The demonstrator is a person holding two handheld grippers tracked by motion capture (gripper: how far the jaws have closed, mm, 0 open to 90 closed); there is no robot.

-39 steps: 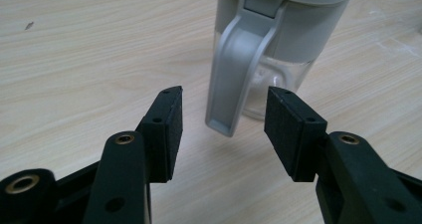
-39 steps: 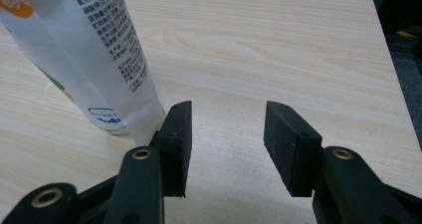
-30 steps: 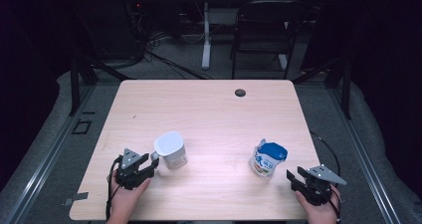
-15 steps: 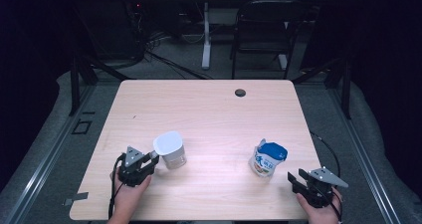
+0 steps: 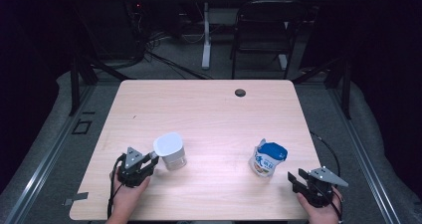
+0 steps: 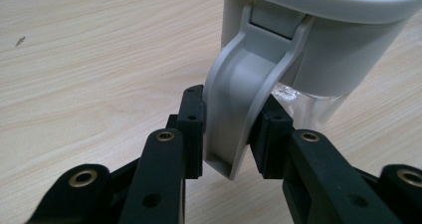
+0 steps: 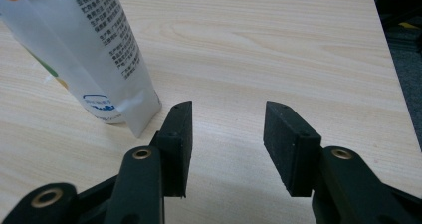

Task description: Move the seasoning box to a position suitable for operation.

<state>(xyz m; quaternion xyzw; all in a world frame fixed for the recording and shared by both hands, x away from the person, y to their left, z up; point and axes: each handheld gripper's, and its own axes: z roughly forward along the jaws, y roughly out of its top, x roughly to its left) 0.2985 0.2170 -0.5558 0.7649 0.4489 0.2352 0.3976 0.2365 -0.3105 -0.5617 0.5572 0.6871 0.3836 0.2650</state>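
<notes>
A white lidded jug [image 5: 170, 149] with a clear lower body stands on the wooden table [image 5: 209, 109] at the front left. My left gripper [image 5: 153, 159] reaches it from the left. Its jaws have just been closing, and its pads now press both sides of the jug's grey handle [image 6: 244, 109]; left gripper [image 6: 231, 129]. A white pouch [image 5: 268, 158] with a blue top and printed text stands at the front right. My right gripper [image 5: 295, 176] rests just right of it, open; right gripper [image 7: 228, 144] has bare table between its jaws and the pouch [image 7: 94, 50] off to the left.
A small black round grommet [image 5: 240, 92] sits near the table's far edge. Behind the table stand a dark chair [image 5: 263, 30] and a white post, with cables on the floor. The table's right edge is close to my right gripper.
The left gripper's jaws have narrowed onto the jug's handle. The jug, the pouch and the right hand have stayed in place.
</notes>
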